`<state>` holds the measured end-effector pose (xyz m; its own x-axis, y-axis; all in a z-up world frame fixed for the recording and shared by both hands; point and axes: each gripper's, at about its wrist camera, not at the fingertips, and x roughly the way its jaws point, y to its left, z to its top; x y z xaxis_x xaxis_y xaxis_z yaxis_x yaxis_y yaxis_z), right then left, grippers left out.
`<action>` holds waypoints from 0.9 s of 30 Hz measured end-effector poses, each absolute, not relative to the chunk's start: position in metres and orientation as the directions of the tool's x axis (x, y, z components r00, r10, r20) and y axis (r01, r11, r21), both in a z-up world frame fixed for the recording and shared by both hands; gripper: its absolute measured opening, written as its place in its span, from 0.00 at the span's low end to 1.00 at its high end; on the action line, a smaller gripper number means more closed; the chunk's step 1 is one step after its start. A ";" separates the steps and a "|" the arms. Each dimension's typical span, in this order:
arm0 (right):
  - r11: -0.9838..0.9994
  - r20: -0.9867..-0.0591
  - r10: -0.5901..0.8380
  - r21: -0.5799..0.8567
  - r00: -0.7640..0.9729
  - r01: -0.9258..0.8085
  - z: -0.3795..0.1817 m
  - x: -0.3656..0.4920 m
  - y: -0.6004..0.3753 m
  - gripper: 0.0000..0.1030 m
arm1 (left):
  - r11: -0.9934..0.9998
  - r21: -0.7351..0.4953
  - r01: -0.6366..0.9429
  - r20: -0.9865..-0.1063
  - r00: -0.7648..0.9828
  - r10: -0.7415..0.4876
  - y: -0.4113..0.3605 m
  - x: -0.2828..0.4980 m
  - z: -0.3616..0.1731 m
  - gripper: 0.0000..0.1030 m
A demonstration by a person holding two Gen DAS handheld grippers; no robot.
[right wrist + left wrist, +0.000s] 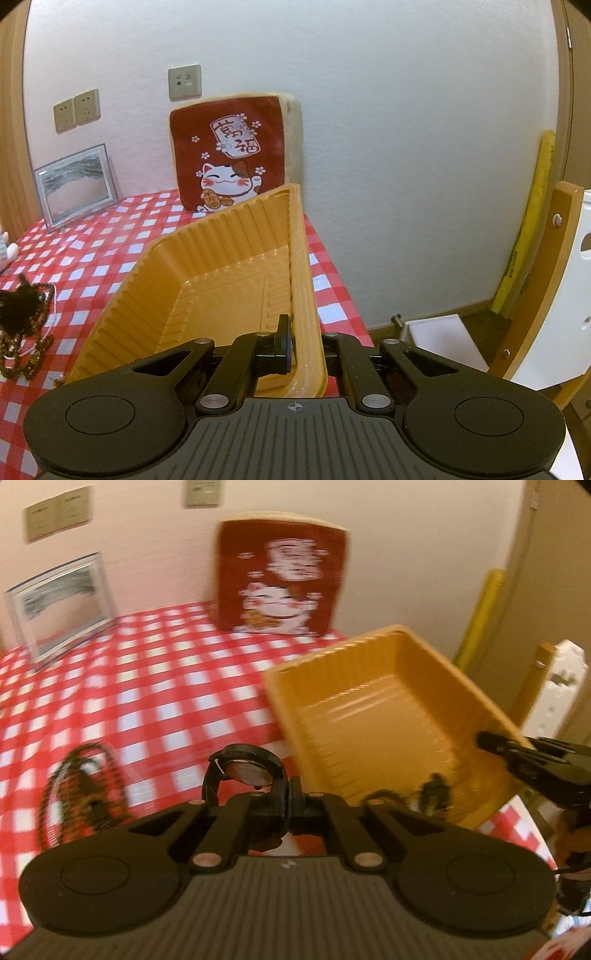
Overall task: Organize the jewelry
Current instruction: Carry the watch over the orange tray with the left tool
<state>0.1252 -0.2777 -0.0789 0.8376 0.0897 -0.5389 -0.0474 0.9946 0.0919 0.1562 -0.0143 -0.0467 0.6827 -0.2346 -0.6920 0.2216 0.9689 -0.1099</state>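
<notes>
While cushion (232, 155) reads 萬福, right hand-held gripper (295, 350) clamps tray (207, 273).

Gripping a black wristwatch (245, 771) between the fingers of the left gripper (258, 805), case-back turned toward the camera, strap looping around it. Holding it over a red-and-white checked tablecloth (147, 701). Showing, at two o'clock, a tilted orange tray (376, 716) pinched at its right rim by the right gripper (517, 755) coming in from three o'clock. Lying in the tray's near corner, some dark jewelry (432, 794), blurred. Resting at nine o'clock on the cloth, a dark beaded necklace (85, 790). Leaning against the wall at twelve o'clock, a red lucky-cat cushion (280, 579); at ten o'clock, a clear picture frame (59, 605).
</notes>
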 end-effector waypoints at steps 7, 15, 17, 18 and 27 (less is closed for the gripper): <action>0.995 -0.538 0.090 0.092 0.838 -0.048 -0.078 0.125 -0.277 0.05 | 0.931 -0.133 0.341 -0.697 0.635 -0.332 -0.057 0.179 -0.056 0.01; 0.994 -0.542 0.091 0.095 0.836 -0.046 -0.077 0.125 -0.277 0.05 | 0.893 -0.166 0.419 -0.710 0.577 -0.403 -0.084 0.196 -0.071 0.01; 0.994 -0.543 0.090 0.095 0.835 -0.045 -0.077 0.125 -0.277 0.05 | 0.887 -0.171 0.429 -0.720 0.560 -0.410 -0.087 0.200 -0.078 0.02; 0.994 -0.544 0.089 0.095 0.834 -0.044 -0.077 0.125 -0.277 0.05 | 0.887 -0.173 0.428 -0.726 0.553 -0.408 -0.089 0.203 -0.081 0.02; 0.995 -0.549 0.085 0.095 0.831 -0.040 -0.078 0.129 -0.280 0.05 | 0.896 -0.153 0.416 -0.742 0.551 -0.382 -0.091 0.213 -0.098 0.08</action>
